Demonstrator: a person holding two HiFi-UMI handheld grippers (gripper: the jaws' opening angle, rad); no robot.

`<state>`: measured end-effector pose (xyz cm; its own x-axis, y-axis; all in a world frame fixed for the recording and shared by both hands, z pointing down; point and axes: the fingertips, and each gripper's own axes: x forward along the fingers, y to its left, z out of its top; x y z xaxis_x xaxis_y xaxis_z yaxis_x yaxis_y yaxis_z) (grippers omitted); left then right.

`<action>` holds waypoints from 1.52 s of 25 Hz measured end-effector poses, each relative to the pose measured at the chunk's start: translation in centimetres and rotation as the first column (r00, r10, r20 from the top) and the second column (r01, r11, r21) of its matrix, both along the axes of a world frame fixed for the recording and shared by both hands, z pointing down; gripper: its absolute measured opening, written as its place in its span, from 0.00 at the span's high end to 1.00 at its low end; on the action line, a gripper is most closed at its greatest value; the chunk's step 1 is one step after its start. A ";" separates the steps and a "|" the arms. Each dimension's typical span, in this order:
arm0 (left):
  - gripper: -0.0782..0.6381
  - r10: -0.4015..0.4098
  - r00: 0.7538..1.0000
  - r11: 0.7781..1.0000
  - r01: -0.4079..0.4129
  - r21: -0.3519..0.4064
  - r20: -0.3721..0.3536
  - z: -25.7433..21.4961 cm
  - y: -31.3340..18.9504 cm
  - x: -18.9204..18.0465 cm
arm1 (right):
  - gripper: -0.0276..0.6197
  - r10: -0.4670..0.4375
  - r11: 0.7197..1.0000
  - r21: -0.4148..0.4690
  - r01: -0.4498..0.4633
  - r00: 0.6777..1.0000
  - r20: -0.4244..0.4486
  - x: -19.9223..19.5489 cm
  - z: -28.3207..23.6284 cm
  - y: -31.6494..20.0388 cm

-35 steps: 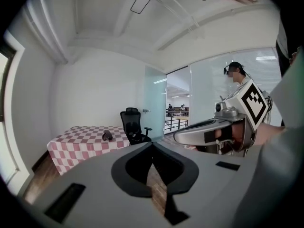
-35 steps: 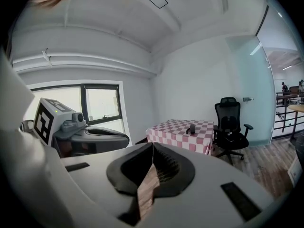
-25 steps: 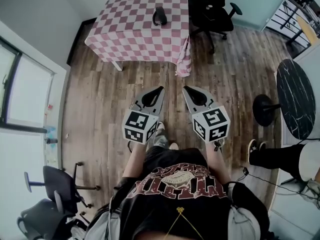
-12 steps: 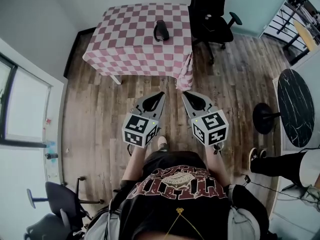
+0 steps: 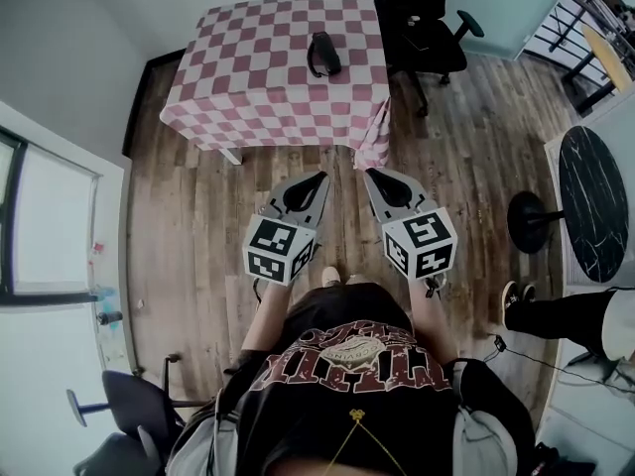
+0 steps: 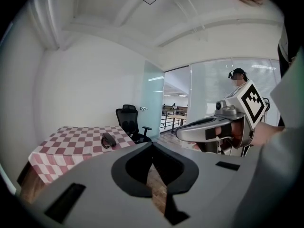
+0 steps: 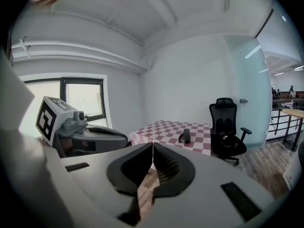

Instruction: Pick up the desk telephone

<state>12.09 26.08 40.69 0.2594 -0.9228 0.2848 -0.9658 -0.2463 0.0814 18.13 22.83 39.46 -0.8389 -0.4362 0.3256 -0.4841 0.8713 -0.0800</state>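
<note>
The black desk telephone (image 5: 322,54) lies on a table with a red-and-white checked cloth (image 5: 258,77) at the top of the head view. It also shows as the telephone (image 6: 109,140) in the left gripper view and the telephone (image 7: 185,136) in the right gripper view. My left gripper (image 5: 321,176) and right gripper (image 5: 366,174) are held side by side over the wooden floor, well short of the table. Both are shut with nothing between their jaws, tips touching.
A black office chair (image 5: 422,18) stands just right of the table. A round black marble table (image 5: 595,201) and a seated person's leg (image 5: 556,315) are at the right. Another chair (image 5: 129,415) is at the lower left. Wooden floor (image 5: 198,236) lies between me and the table.
Both grippers have moved forward with me towards the checked table, which now sits lower and nearer in the head view. Both stay shut.
</note>
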 end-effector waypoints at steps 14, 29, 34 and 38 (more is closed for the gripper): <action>0.89 0.030 0.998 1.000 -0.030 -0.004 -0.051 0.0 -5.6 -2.2 | 0.93 -0.028 1.000 0.001 0.028 0.999 -0.044 -3.8 0.4 -4.9; 0.89 -0.020 1.000 0.997 0.021 -0.076 0.018 0.0 -15.9 -5.1 | 0.93 -0.115 0.993 -0.022 0.115 0.993 -0.020 -7.5 0.1 -15.3; 0.89 -0.059 0.998 0.996 0.060 -0.070 0.017 -0.3 -18.7 -5.5 | 0.93 -0.139 0.990 -0.023 0.139 0.990 0.000 -7.8 -0.1 -18.3; 0.89 -0.088 0.996 0.994 0.089 -0.062 0.017 -0.3 -20.4 -5.3 | 0.93 -0.164 0.986 -0.027 0.164 0.986 -0.002 -7.8 0.3 -19.9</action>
<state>6.81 5.70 40.39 0.1735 -0.9221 0.3459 -0.9846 -0.1550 0.0805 10.34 2.89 39.77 -0.8969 -0.2837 0.3392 -0.3349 0.9367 -0.1022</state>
